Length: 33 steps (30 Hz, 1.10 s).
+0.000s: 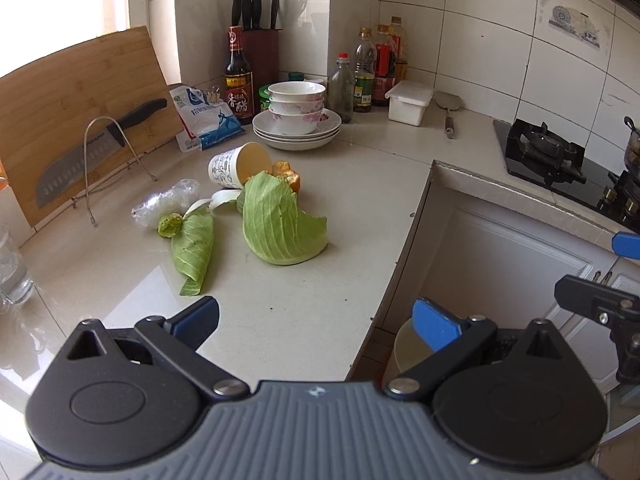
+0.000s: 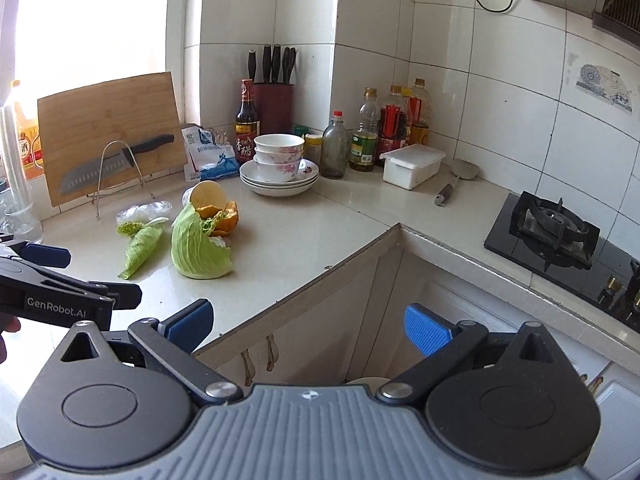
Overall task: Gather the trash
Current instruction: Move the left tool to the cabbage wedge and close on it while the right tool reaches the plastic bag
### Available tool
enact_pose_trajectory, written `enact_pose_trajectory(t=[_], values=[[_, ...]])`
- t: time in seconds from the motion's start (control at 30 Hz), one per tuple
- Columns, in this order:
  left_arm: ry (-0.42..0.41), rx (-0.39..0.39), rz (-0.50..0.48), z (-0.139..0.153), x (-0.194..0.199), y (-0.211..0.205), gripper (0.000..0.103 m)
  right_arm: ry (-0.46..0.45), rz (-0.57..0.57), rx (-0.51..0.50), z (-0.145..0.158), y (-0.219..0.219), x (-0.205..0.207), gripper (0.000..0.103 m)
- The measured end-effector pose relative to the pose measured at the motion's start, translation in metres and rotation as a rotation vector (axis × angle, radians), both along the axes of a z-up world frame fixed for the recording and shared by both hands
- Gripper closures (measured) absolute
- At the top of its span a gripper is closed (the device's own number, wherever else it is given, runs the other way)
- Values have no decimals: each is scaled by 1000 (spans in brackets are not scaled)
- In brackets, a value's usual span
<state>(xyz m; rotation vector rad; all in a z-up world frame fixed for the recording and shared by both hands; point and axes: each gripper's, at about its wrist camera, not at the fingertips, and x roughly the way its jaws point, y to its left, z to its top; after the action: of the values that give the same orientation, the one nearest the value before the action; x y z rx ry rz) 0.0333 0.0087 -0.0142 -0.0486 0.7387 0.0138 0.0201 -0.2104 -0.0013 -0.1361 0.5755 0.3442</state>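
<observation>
Trash lies on the beige counter [image 1: 280, 312]: a large cabbage leaf [image 1: 280, 220] [image 2: 200, 252], a rolled smaller leaf [image 1: 194, 248] [image 2: 142, 246], a tipped paper cup [image 1: 240, 164] [image 2: 206, 196], orange peel [image 1: 290, 174] [image 2: 226, 216], a crumpled clear plastic bag [image 1: 166, 204] [image 2: 144, 210] and a green scrap [image 1: 170, 224]. My left gripper [image 1: 316, 320] is open and empty, hovering short of the leaves at the counter's front. My right gripper [image 2: 308, 320] is open and empty over the counter's corner edge. A pale bin rim [image 1: 404, 352] shows on the floor below.
Stacked bowls on plates [image 1: 298, 116], bottles [image 1: 364, 76], a white box [image 1: 410, 102], a knife block [image 1: 260, 36] and a spatula [image 1: 450, 112] stand at the back. A cutting board with a knife on a rack [image 1: 84, 120] stands left, a glass [image 1: 12, 264] beside it. A gas stove [image 2: 556, 232] is right.
</observation>
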Motion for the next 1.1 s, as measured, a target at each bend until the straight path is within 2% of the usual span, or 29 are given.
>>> enact_pose_trajectory(t=[0.2, 0.43, 0.83, 0.97, 1.1], values=[[19, 20, 9, -21, 30, 15, 1, 41, 61, -1, -16, 20, 29, 0], [27, 22, -25, -39, 65, 29, 1, 93, 86, -7, -32, 38, 61, 0], [52, 64, -56, -80, 146, 38, 1, 186, 18, -10, -58, 36, 99, 0], [60, 105, -73, -93, 164, 38, 1, 209, -4, -8, -65, 34, 110, 0], [68, 108, -96, -97, 167, 39, 8, 220, -10, -7, -68, 36, 115, 0]])
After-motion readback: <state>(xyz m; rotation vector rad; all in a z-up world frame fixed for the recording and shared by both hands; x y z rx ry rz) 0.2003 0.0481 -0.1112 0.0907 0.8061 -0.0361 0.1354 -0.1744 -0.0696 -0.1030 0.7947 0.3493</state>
